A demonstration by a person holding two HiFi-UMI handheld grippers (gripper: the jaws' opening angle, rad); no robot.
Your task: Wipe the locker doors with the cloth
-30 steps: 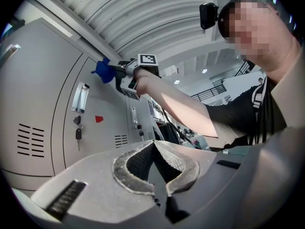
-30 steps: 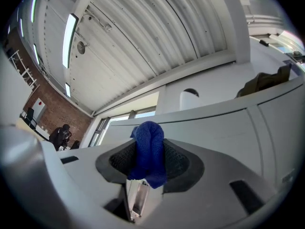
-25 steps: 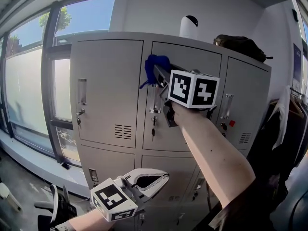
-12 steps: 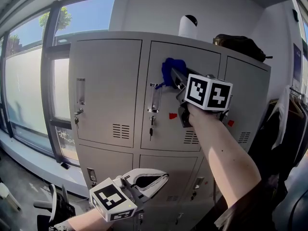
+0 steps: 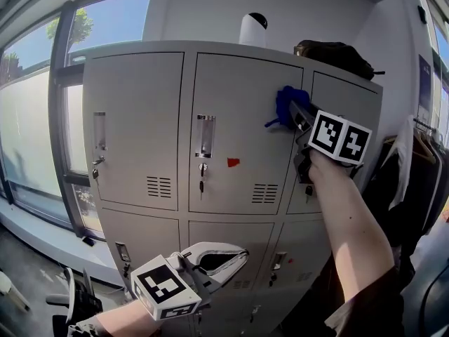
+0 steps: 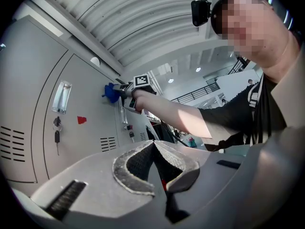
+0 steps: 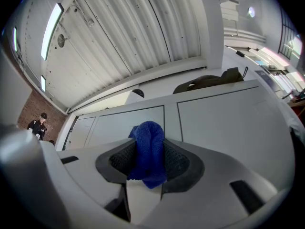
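Cloth (image 5: 288,101), pinched by right gripper (image 5: 297,116), touches locker door (image 5: 238,111); left gripper (image 6: 155,144) fingers together.

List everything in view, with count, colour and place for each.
lockers: one block, grey, three upper doors over a lower row
cloth: one, blue, against the middle upper door's top right part
sticker: one, red, on the middle upper door
key: one clear, dark, hanging from the middle upper door's lock
canister: one, white with a dark top, on the lockers
bag: one, dark, on the lockers at right
window: one, left of the lockers
coats: several, dark and white, hanging at far right
left gripper: grey, low, shut, empty
right gripper: grey, raised, shut on the cloth
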